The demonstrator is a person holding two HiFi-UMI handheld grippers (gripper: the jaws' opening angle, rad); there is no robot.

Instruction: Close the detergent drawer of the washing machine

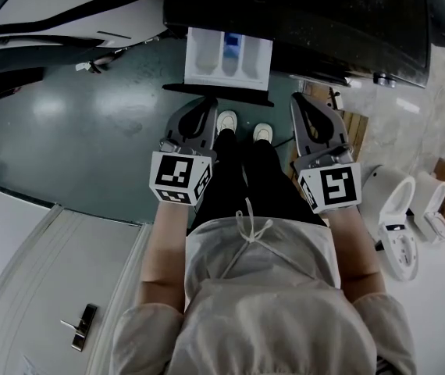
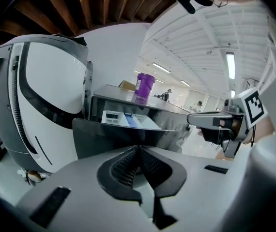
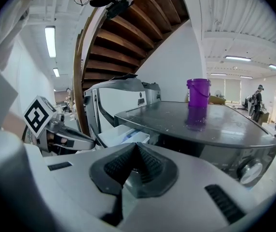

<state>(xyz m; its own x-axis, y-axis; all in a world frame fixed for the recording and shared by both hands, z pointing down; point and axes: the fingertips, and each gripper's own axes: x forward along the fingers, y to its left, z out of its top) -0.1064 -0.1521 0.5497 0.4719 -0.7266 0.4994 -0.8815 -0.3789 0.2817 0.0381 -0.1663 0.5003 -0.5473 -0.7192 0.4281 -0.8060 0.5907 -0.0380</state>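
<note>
The dark washing machine (image 1: 300,14) stands in front of me, and its white detergent drawer (image 1: 228,57) sticks out of the front with its compartments showing. My left gripper (image 1: 206,102) hangs just below the drawer's dark front panel (image 2: 123,139), a little left of its middle, shut on nothing. My right gripper (image 1: 297,99) is level with it, off the drawer's right corner, also shut and empty. In the right gripper view the drawer (image 3: 125,135) lies left of the jaws, with the left gripper (image 3: 63,138) beyond. Neither gripper touches the drawer.
A purple bucket (image 3: 198,94) stands on the machine's top. A white appliance (image 2: 41,95) stands to the machine's left. White toilets (image 1: 400,225) and a wooden crate (image 1: 354,127) sit on the floor at the right. The person's shoes (image 1: 243,126) are below the drawer.
</note>
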